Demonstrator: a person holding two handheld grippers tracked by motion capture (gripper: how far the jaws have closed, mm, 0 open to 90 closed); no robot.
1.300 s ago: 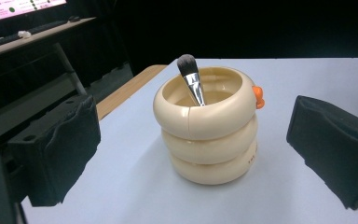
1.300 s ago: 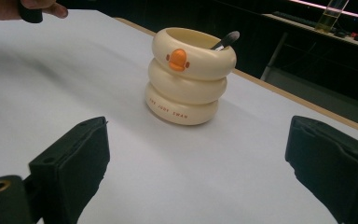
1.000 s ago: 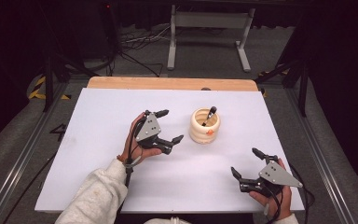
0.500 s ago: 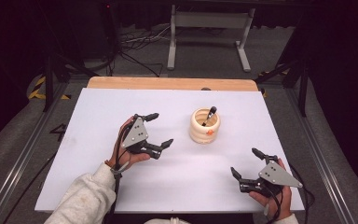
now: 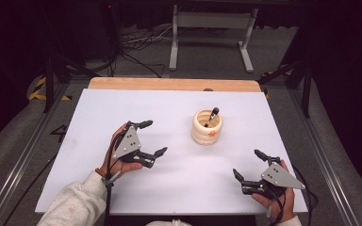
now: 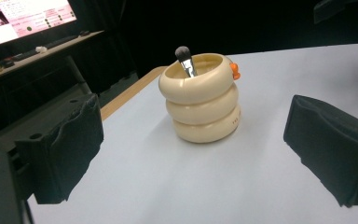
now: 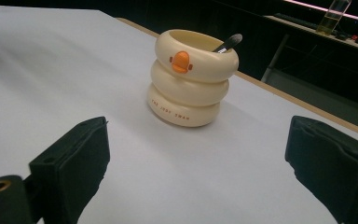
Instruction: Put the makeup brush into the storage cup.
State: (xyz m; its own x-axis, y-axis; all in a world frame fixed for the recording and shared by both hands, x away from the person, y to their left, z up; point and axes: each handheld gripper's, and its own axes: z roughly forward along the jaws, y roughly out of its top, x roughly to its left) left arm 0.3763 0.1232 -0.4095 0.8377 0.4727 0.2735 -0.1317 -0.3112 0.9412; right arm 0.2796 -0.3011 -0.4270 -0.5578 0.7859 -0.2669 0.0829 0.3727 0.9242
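A cream holder [image 5: 207,127] made of three stacked rings stands upright on the white table [image 5: 179,108], right of centre. A small orange duck-bill mark is on its top ring [image 7: 182,61]. A dark-tipped makeup brush [image 5: 212,116] leans inside it, head up [image 6: 183,52]. My left gripper [image 5: 152,138] is open, left of the holder and apart from it, nothing between its jaws. My right gripper [image 5: 248,165] is open near the front right corner, also empty. Both gripper views look at the holder [image 6: 201,100] [image 7: 192,77] from a distance.
A wooden strip [image 5: 169,84] runs along the table's far edge. Beyond it stand a metal frame [image 5: 212,35] and cables on the floor. A lit screen [image 6: 25,16] sits on a dark side bench. Metal rails flank the table.
My left gripper has drawn back toward the person and to the left, away from the holder. The right gripper has stayed where it was.
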